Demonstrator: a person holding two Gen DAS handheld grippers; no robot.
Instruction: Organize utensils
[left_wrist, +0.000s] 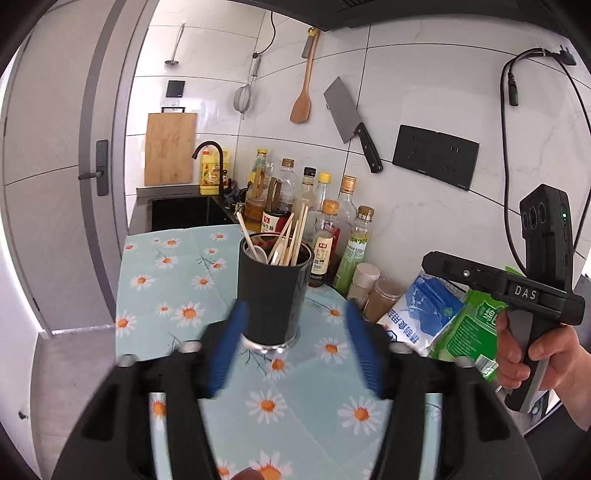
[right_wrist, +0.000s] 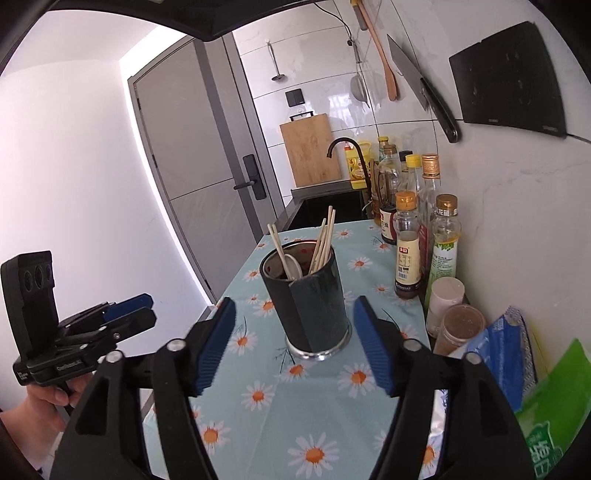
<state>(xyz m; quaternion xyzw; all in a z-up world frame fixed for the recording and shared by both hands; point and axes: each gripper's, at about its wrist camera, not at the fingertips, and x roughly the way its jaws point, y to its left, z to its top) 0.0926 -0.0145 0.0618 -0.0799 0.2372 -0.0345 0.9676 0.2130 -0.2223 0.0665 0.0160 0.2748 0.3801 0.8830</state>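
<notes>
A black utensil holder (left_wrist: 273, 295) stood upright on the bench, on a blue daisy cloth (left_wrist: 166, 280). It held wooden chopsticks (left_wrist: 291, 240) and a white spoon (left_wrist: 258, 253), all leaning on its rim with their handles up, so they looked put away already. In the left wrist view the left tool (left_wrist: 291, 347) had its two blue pads spread wide. The holder's bottom sat in the gap between them, but the pads did not touch it, so the left tool held nothing. In the right wrist view the right tool (right_wrist: 293, 347) was wide open too, with the holder at 12 o'clock between its pads and not touched. It also held nothing. The holder sat out in the open part of the cloth, probably so both tools could get to it easily. A row of sauce bottles (right_wrist: 408, 247) stood at 2 o'clock from the holder, close to the wall, where they were out of the way. Two spice jars (right_wrist: 454, 314) and bags (left_wrist: 424, 310) sat nearer, at 3 o'clock. On the wall hung a cleaver (left_wrist: 351, 122) and a wooden spatula (left_wrist: 303, 99), at 12 to 1 o'clock. A hand (left_wrist: 535, 354) held the right tool at 3 o'clock in the left view. I saw no loose utensils on the cloth, so the job looked nearly done.
</notes>
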